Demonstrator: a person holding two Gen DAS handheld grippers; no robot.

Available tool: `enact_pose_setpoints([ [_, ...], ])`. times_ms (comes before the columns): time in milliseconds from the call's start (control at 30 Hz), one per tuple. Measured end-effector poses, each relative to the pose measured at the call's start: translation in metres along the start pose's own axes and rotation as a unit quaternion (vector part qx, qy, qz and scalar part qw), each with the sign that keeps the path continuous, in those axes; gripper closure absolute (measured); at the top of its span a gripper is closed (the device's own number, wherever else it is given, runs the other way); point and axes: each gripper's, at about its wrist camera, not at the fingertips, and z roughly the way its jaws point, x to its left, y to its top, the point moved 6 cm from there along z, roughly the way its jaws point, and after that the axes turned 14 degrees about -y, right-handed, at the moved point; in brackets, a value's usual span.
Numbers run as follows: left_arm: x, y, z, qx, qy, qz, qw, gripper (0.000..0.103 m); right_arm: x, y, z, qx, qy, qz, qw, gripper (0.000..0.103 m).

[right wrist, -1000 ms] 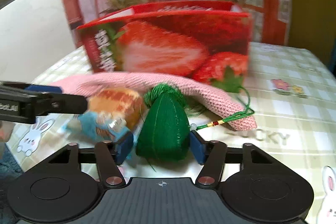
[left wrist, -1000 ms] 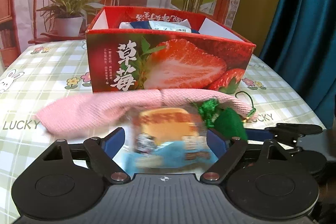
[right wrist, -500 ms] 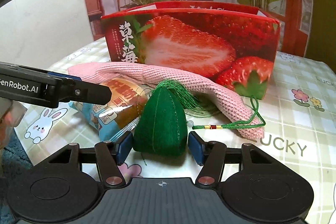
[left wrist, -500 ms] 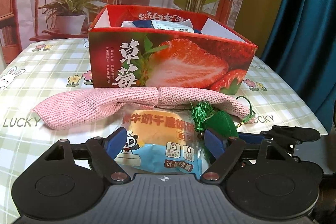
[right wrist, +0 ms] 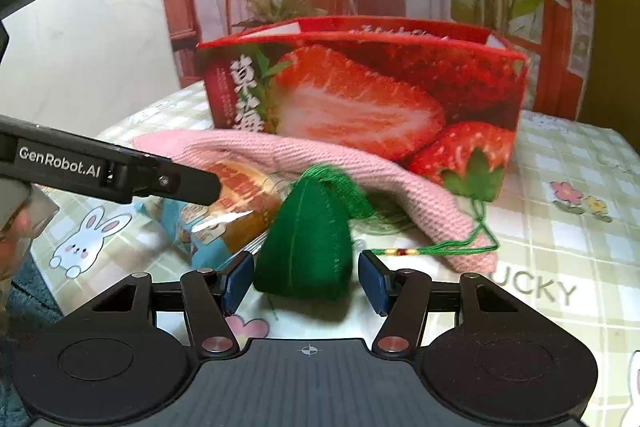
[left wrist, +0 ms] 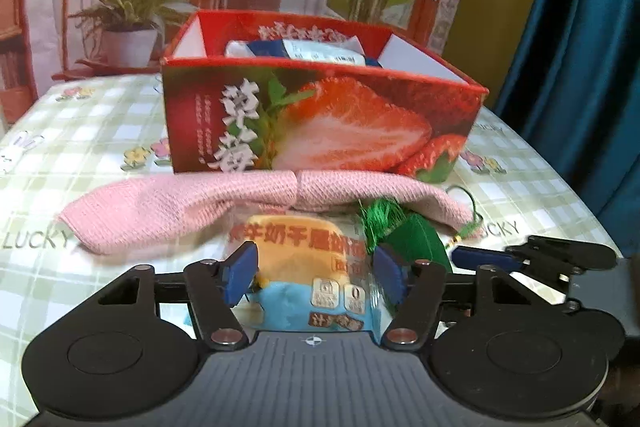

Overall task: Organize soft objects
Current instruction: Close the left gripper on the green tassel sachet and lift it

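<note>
My left gripper (left wrist: 314, 277) is shut on a wrapped bread packet (left wrist: 304, 267), blue and orange, and holds it just above the table. My right gripper (right wrist: 306, 281) is around a green felt dumpling (right wrist: 306, 239) with a green tassel and cord; a small gap shows at the right pad, so the jaws look open. A pink knitted cloth (left wrist: 172, 207) lies behind both, against the front of the red strawberry box (left wrist: 320, 123). The box holds a blue and white packet (left wrist: 296, 51). The cloth (right wrist: 320, 163) and box (right wrist: 360, 87) also show in the right wrist view.
The table has a green checked cloth (left wrist: 80, 131) with bunnies and flowers. A blue curtain (left wrist: 580, 47) hangs at the right. The left gripper's arm (right wrist: 108, 171) crosses the left of the right wrist view. The backdrop shows a chair and plants.
The left gripper has closed in on the bread packet and lifted slightly toward the box. The right gripper stays around the green dumpling and has risen a little.
</note>
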Motion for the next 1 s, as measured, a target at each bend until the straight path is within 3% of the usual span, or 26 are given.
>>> enact_pose_setpoints([
  [367,-0.007,0.014,-0.015,-0.018,-0.003,-0.001,0.9998,0.036,0.0,0.004,-0.016,-0.021,-0.014,-0.014,1.0,0.049],
  [533,-0.022,0.018,-0.007,-0.006,-0.036,0.004,0.9993,0.036,-0.013,0.0,-0.013,-0.009,-0.017,0.012,1.0,0.049],
  [733,-0.025,0.016,0.011,0.018,-0.066,-0.014,0.9976,0.047,-0.01,-0.005,-0.006,-0.002,-0.009,0.005,1.0,0.049],
  [1000,-0.028,0.009,0.046,0.053,-0.099,-0.035,0.9931,0.048,-0.007,-0.006,0.003,-0.004,0.0,0.005,1.0,0.049],
])
